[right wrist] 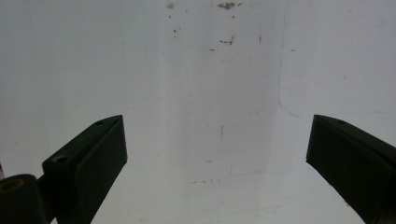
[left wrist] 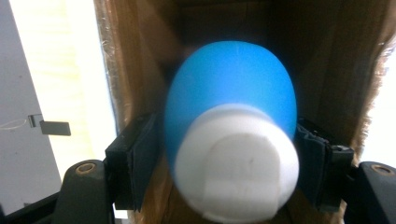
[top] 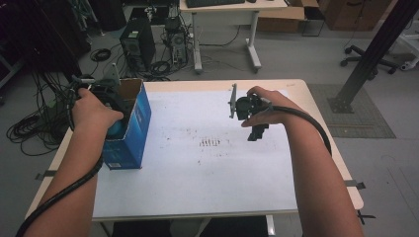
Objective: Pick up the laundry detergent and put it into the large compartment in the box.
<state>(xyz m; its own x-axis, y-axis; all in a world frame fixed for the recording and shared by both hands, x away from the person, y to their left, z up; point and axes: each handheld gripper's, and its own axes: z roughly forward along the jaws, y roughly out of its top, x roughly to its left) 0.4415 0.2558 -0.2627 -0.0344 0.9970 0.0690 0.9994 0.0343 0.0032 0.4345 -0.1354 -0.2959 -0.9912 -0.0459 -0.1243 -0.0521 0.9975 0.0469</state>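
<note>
While the left gripper [top: 114, 112] sits at the left of the high view, dipped into the open top of a blue cardboard box [top: 129, 143], its own view looks down the brown inside of that box [left wrist: 140, 56]. A blue bottle w/ white cap [left wrist: 233, 135] lies between the two black fingers [left wrist: 133, 161], cap toward the camera, blue body pointing deeper into the box. It's blurred. Fingers are part spread: left pad looks just beside or barely touching the bottle's side, right pad close against the other side; can't tell for sure whether they press on it. In the high view a bit of the bottle's blue body [top: 118, 129] shows under the left hand [top: 91, 111], inside the box wall.

Box stands upright at the left edge of the table [top: 163, 85], on the white sheet [top: 197, 177] covering most of the tabletop. Small brown specks [top: 210, 143] mark the sheet near mid-frame.

Right gripper [top: 257, 129] is center-right of the high view, well apart from the box, held by the right hand [top: 267, 106] above the sheet, pointing down. In the right gripper view its fingers [right wrist: 93, 158] are spread wide w/ nothing between them, just the white sheet [right wrist: 210, 93] below w/ a few brown flecks at top.

Cables trail back along both forearms toward the bottom of the high view.
</note>
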